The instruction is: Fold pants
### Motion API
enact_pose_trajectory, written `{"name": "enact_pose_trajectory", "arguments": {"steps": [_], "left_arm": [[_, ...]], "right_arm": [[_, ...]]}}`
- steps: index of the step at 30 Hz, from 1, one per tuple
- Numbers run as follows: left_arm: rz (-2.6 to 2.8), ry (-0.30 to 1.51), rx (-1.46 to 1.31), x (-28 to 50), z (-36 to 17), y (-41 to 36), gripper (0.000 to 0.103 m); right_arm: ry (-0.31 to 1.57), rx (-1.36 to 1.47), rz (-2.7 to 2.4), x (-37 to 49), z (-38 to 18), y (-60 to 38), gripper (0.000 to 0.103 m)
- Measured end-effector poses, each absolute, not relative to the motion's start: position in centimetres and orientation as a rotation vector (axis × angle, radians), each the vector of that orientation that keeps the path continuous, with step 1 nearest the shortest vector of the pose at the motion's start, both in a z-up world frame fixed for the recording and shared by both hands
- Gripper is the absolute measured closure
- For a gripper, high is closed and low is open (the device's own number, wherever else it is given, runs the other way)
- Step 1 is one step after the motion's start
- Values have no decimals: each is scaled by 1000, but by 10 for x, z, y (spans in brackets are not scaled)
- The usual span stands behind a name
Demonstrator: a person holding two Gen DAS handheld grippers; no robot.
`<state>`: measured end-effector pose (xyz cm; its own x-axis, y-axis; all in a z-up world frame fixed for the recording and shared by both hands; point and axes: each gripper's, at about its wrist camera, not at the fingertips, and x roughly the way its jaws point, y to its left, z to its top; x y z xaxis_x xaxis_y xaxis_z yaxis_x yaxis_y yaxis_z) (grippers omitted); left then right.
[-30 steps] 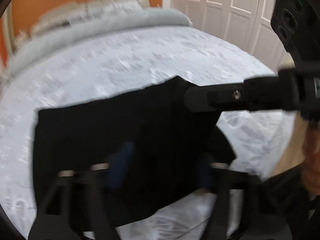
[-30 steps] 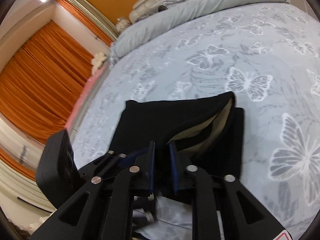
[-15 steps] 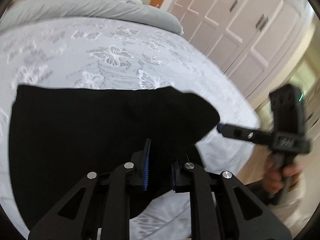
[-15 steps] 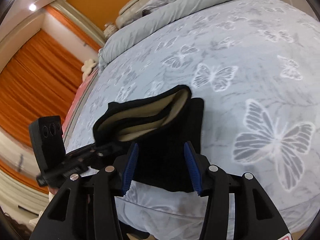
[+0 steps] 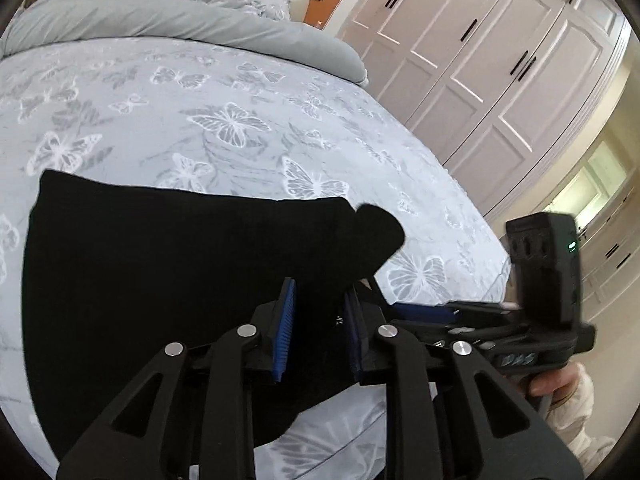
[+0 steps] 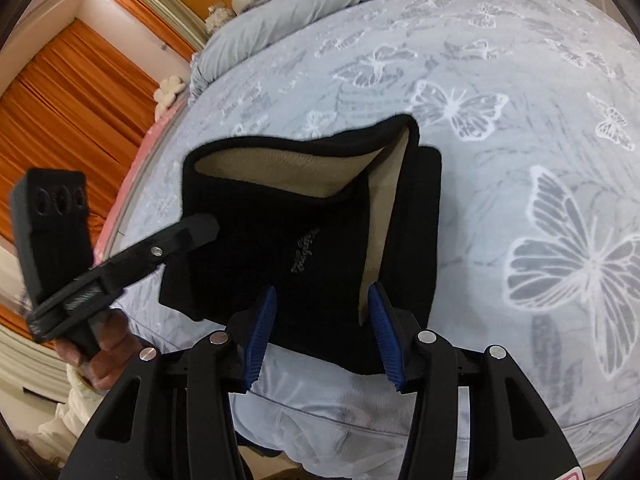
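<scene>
Both wrist cameras look close along their fingers, sharing the pants (image 5: 168, 280) on the bed (image 6: 500, 80).

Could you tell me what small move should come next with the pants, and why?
Probably ease the left gripper down and release. It holds the top layer of the black pants raised, so the tan lining gapes, while the right gripper is already open near the bed's edge.

Quick count from where I'm at: one pair of black pants (image 6: 320, 216) with tan lining, one bed (image 5: 224, 120), one grey duvet roll (image 5: 180, 28) at the head. Two grippers, my left (image 5: 318, 316) and my right (image 6: 322, 320). Orange curtains (image 6: 68, 112) on one side, wardrobe doors (image 5: 480, 60) I can't count fully.
</scene>
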<state>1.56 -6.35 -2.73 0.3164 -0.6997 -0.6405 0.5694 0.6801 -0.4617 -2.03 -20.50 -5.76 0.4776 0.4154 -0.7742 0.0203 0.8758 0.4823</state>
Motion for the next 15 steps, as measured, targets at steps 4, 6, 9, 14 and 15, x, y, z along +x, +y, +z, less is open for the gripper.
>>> {"name": "enact_pose_trajectory", "arguments": {"steps": [4,6,9,14,15], "left_arm": [[-876,835,-161,5,-9,-59,82],[-900,806,-164,2,-3,-59,82],[-925,792,-174,-3,1,-59,81],[-935,773,-148,-10,7,-56,49],[-890,758,-131,-10,7,-54,36]], "right_arm": [[1055,411,234,-12,-66,-191,70],[1057,384,245,-10,-66,-185,98],[979,354,260,-19,-43,-186,98],[1074,224,89,-23,-58,-211,91],[1110,211,46,-20,-69,-214,91]]}}
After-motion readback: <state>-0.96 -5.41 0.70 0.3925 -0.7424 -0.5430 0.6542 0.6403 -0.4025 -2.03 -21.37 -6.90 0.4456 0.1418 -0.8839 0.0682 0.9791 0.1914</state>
